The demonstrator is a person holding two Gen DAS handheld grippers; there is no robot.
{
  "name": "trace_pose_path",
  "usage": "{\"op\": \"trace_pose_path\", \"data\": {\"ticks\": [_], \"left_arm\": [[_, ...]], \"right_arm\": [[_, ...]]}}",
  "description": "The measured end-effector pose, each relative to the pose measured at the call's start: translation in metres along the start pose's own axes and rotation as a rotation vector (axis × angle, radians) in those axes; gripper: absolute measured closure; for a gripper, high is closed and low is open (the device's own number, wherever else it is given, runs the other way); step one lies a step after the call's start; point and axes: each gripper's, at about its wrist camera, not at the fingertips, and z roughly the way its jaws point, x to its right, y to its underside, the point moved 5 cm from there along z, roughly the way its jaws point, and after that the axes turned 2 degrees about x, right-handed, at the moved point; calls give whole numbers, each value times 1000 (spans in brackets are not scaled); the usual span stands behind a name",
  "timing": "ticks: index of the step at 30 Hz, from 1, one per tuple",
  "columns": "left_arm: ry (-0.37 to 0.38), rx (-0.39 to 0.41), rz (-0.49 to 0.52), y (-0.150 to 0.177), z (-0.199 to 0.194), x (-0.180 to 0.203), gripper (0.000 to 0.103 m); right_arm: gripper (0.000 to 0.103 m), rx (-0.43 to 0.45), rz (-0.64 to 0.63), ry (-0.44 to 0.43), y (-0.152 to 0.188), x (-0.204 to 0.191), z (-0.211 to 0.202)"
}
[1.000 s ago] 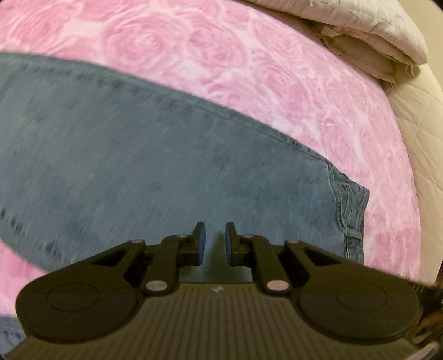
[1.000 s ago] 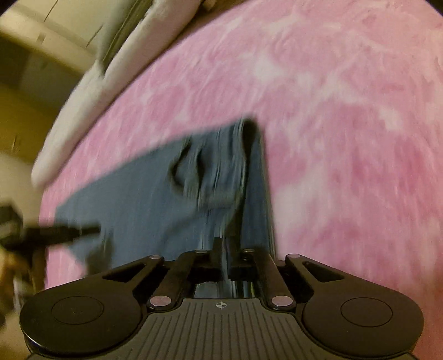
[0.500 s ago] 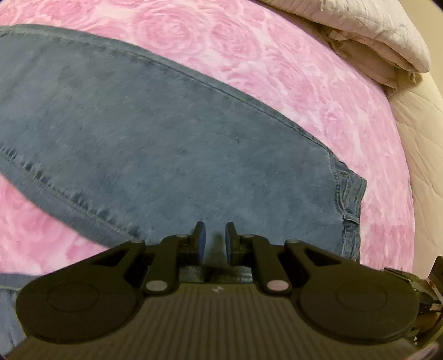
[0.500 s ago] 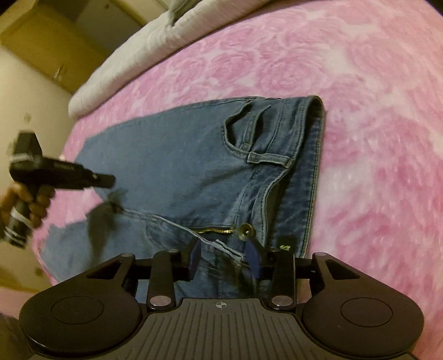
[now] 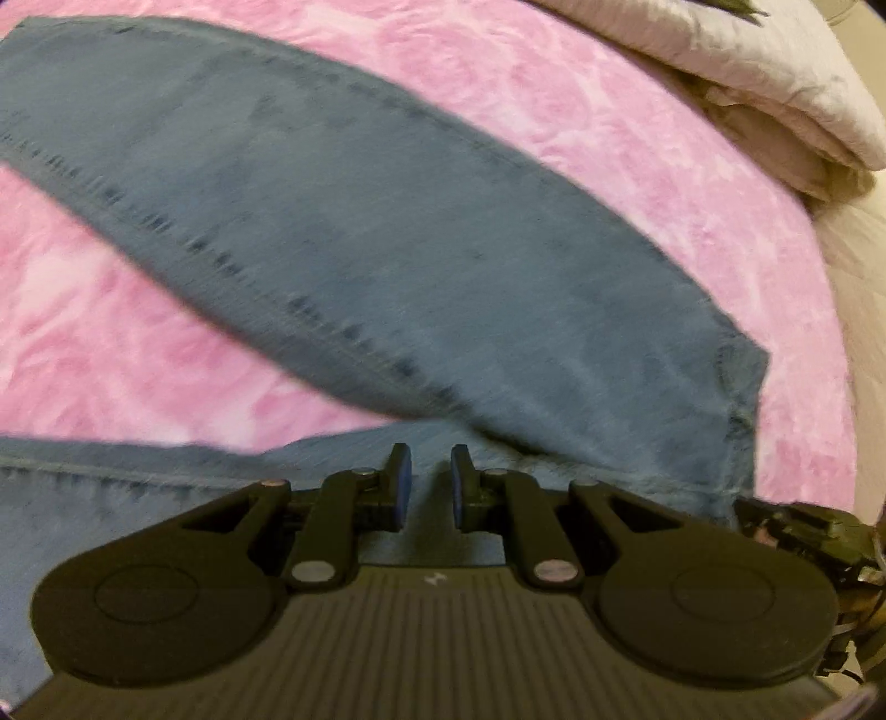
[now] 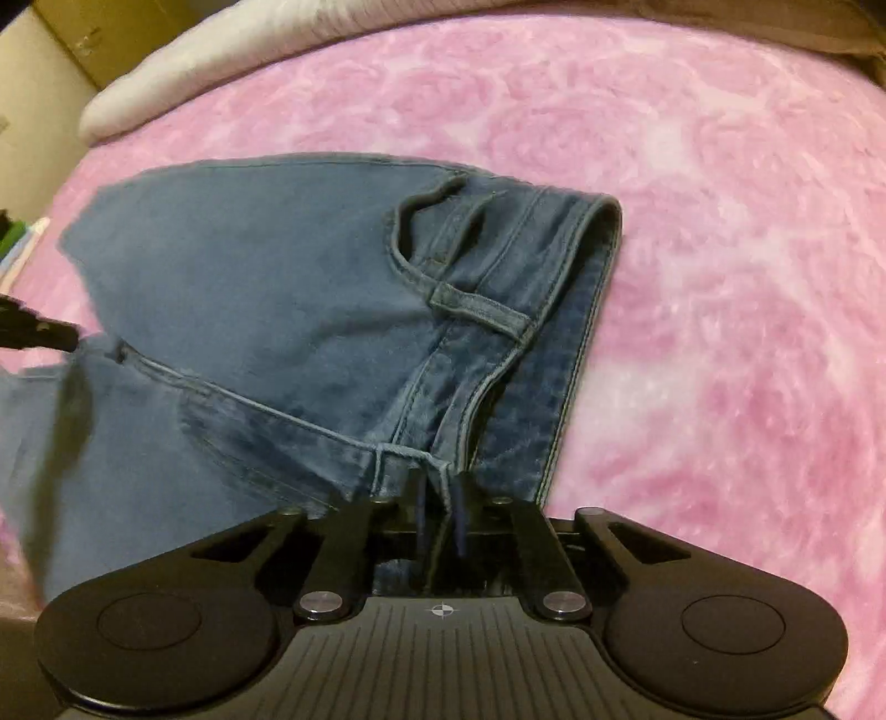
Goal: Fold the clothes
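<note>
Blue jeans (image 5: 387, 249) lie flat on a pink rose-patterned blanket (image 5: 111, 321). In the left wrist view one leg runs from upper left to the waist end at lower right, and a second leg shows at the lower left. My left gripper (image 5: 430, 482) hovers over the denim where the legs meet, open by a narrow gap with nothing between its fingers. In the right wrist view the jeans (image 6: 277, 288) show a pocket, a belt loop and the waistband. My right gripper (image 6: 440, 498) is shut on the front edge by the fly.
A folded pale quilt (image 5: 747, 72) lies at the blanket's far right edge. A white pillow or quilt (image 6: 183, 72) and a wooden cabinet (image 6: 55, 44) sit beyond the bed. The left gripper's tip (image 6: 39, 332) pokes in at the left edge. Bare pink blanket (image 6: 720, 277) lies right of the jeans.
My right gripper, open half a second ago, has shut on the jeans' front edge. The left gripper has drawn back over the jeans, so the second leg now shows at lower left.
</note>
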Motion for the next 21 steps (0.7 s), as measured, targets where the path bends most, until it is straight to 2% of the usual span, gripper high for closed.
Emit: {"op": "trace_pose_path", "data": {"ticks": [3,5,6,10,16,19,21], "left_arm": [[-35,28,10,11,-16,-18,93],[-64,35,-1,21,-27,-34,93],[-78,38,-11,27,-32,-43,93],[-127,30,-41,54,-48,-71,93],[-181,14,-53,94,-50,-104,93],[-248,10,-98,105,-58,-140,93],[-281,33,-142,108,-72,-168,93]], "right_arm": [[83,24,106,113,2,1,-15],[82,67,111,251,9,-2,-36],[82,83,97,281,15,-8,-47],[82,83,47,221,45,-51,-62],[82,-63,43,275,93,-84,-19],[83,-54,135,274,102,-79,-27],[83,-40,188,321,97,-81,-41]]}}
